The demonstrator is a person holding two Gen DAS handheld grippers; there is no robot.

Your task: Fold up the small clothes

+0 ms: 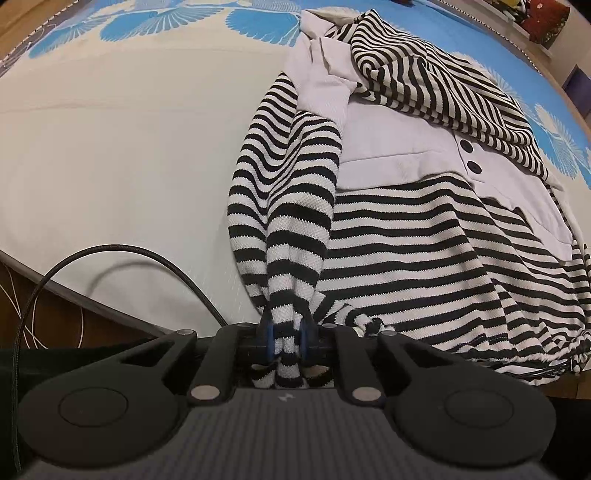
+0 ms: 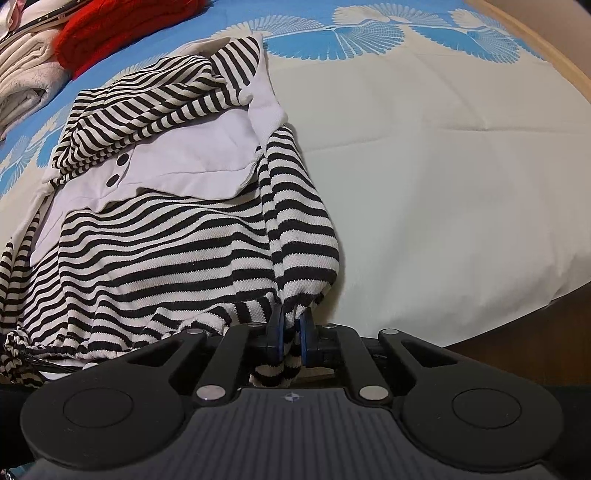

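our left gripper (image 1: 287,338) had its fingers (image 1: 268,338) pinched tight on the hem of the striped top (image 1: 406,236); our right gripper (image 2: 291,338) had its fingers (image 2: 305,338) clamped on the other hem corner. the top lay spread on the bed sheet (image 1: 129,147), folded clothes (image 2: 33,77) beyond.

Rumpled black-and-white striped top (image 1: 424,236) on bed

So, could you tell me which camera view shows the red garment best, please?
The right wrist view: the red garment lies bunched at the top left beside folded pale clothes. The left wrist view shows at most a small dark red patch at its top right edge, too unclear to identify.
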